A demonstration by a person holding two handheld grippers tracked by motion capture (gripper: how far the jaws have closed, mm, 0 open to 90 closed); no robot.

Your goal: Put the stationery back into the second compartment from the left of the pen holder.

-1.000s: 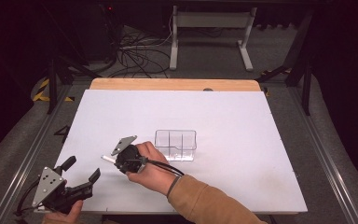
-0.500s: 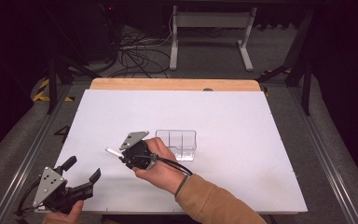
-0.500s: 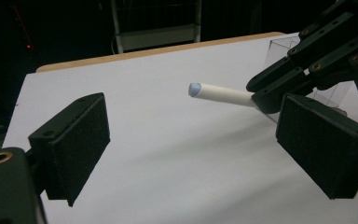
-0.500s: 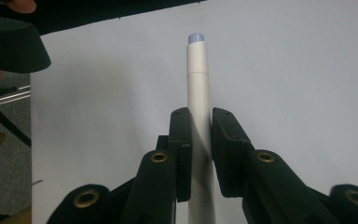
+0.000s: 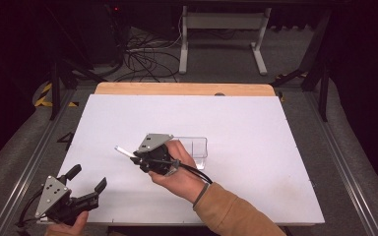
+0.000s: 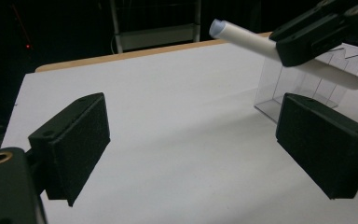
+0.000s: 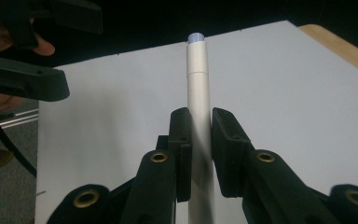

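Holding a white pen [image 7: 198, 93] clamped in the right claw [image 5: 137, 158], lifted above the tabletop [image 5: 256, 128] centre, clear bin [image 5: 195, 147] at its 3 o'clock. Left claw [image 5: 86, 184] wide open, empty, at 7 o'clock. Likely next: carry pen to bin, needs tip-down aim.

A slim white pen-like stick [image 5: 123, 150] with a pale bluish tip is clamped between the jaws of the right claw [image 5: 137, 158] and held off the white worktop [image 5: 256, 147] — near level, tip outward. Just beside it, a clear plastic compartmented box [image 5: 196, 147] stands upright on the worktop.
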